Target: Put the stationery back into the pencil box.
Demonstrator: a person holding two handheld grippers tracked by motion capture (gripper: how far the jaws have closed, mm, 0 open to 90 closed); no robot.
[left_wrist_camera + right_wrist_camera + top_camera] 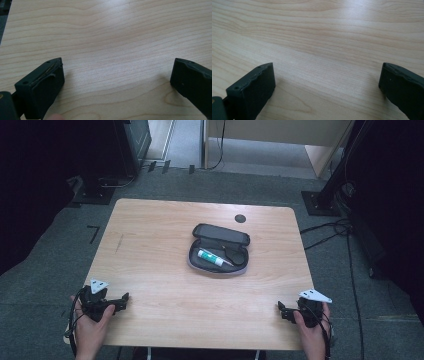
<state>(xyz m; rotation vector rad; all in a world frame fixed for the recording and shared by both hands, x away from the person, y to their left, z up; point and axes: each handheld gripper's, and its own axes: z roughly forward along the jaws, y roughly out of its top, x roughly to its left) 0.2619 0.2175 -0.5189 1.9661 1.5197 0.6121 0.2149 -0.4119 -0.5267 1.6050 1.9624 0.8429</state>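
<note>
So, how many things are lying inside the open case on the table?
2. A white tube with a green end lies at the left and middle of the open case, and a dark tool lies at its right. Smaller things may be hidden.

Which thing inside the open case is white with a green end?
The tube, lying slantwise in the open grey case. The thing beside it, toward the case's right end, is all dark with no white or green.
</note>
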